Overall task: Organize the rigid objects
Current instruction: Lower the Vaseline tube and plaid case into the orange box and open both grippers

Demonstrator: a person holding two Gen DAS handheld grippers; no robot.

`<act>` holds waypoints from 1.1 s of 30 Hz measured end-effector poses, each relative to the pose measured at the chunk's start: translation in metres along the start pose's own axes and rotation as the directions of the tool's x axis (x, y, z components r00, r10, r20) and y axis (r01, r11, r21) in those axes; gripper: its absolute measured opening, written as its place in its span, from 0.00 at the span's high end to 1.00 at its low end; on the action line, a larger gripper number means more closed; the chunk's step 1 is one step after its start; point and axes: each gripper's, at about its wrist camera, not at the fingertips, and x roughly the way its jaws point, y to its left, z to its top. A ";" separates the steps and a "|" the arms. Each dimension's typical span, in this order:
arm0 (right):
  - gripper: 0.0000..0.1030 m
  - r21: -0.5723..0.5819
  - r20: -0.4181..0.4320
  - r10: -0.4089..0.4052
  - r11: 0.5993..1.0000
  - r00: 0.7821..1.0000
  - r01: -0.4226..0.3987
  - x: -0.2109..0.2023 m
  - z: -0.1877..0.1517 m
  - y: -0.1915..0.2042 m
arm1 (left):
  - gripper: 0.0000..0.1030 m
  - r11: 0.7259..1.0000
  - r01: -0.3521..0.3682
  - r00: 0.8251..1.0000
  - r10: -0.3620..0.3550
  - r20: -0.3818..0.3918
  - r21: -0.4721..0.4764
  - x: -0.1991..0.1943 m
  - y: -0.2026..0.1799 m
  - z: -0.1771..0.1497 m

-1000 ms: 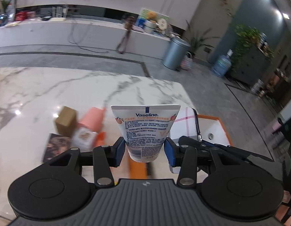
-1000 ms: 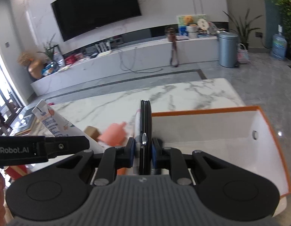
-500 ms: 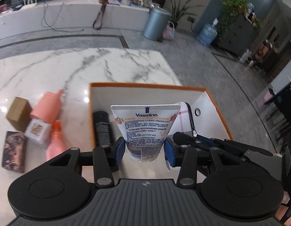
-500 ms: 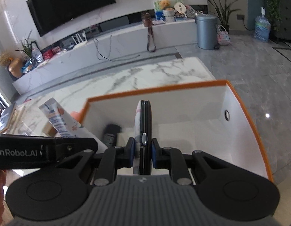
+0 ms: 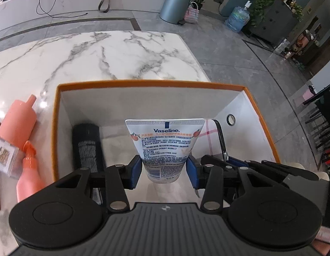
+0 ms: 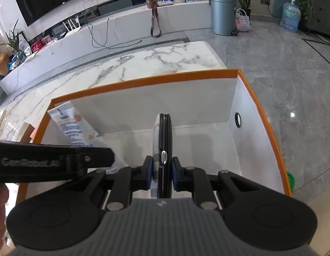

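Observation:
My left gripper [image 5: 164, 168] is shut on a white Vaseline tube [image 5: 165, 145] and holds it inside the orange-rimmed white box [image 5: 143, 83]. My right gripper [image 6: 162, 173] is shut on a thin black-edged flat case with a pink-check cover [image 6: 163, 140], held on edge over the same box [image 6: 143, 80]. The case also shows in the left wrist view [image 5: 209, 136], to the right of the tube. The tube also shows in the right wrist view [image 6: 69, 128], at the box's left side. A black cylinder [image 5: 87, 145] lies in the box by its left wall.
On the marble table [image 5: 101, 51] left of the box lie a salmon-pink bottle [image 5: 16, 125], an orange spray bottle [image 5: 29, 175] and a small clear box [image 5: 5, 155]. The table's right edge is close beyond the box, with floor below.
Both grippers have moved forward and down over the box with their objects still held. The box now fills both views; the items on the table have slid to the left edge.

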 end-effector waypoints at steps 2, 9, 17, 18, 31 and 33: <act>0.83 -0.012 -0.018 0.002 1.000 1.000 -0.002 0.007 0.006 0.001 | 0.50 1.000 -0.010 1.000 0.010 -0.004 -0.009 0.005 -0.003 0.005; 0.83 -0.021 -0.099 0.028 0.999 0.995 -0.030 0.029 0.014 0.005 | 0.50 0.999 -0.031 0.999 0.030 -0.038 -0.017 0.027 -0.008 0.018; 0.83 -0.028 -0.143 0.024 0.999 0.989 -0.029 0.043 0.013 0.003 | 0.50 0.999 -0.042 0.991 0.042 -0.129 0.004 0.053 -0.005 0.019; 0.83 -0.032 -0.145 0.021 0.999 0.989 -0.025 0.043 0.014 0.003 | 0.50 0.999 -0.045 0.990 0.044 -0.131 -0.001 0.055 -0.004 0.019; 0.82 -0.056 -0.178 -0.008 0.998 0.984 -0.002 0.053 0.020 -0.003 | 0.50 0.998 -0.047 0.984 0.052 -0.171 0.034 0.071 -0.007 0.036; 0.82 -0.048 -0.179 -0.004 0.999 0.984 -0.005 0.054 0.021 -0.005 | 0.50 0.999 -0.042 0.982 0.046 -0.185 0.024 0.076 -0.005 0.038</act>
